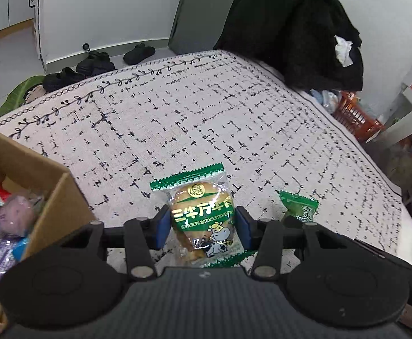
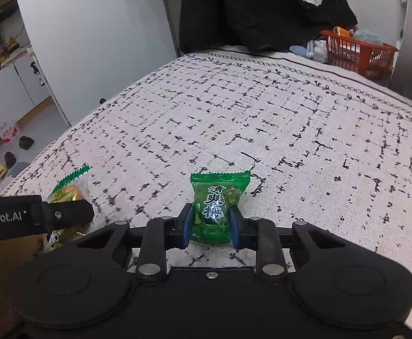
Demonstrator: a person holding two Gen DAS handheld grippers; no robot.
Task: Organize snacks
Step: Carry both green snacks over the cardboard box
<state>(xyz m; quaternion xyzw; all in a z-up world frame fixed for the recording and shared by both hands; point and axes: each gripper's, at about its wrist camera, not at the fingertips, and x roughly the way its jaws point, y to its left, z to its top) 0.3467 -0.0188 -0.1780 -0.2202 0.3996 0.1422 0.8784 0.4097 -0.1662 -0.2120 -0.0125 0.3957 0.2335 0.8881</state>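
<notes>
Patterned cloth (image 1: 206,113); cardboard box (image 1: 53,197) w/ mixed snack packs (image 1: 13,214) inside.

A cardboard box (image 1: 50,195) sits on the left side of the patterned cloth (image 1: 206,118), with snacks inside it. To its right, the left gripper (image 1: 203,226) holds a bread packet (image 1: 203,214). Further right, the right gripper (image 2: 211,226) holds a small candy packet (image 2: 217,203). A basket (image 2: 358,53) stands behind the cloth, far right.

Close wrist views (shared bedspread (image 1: 206,118))
</notes>
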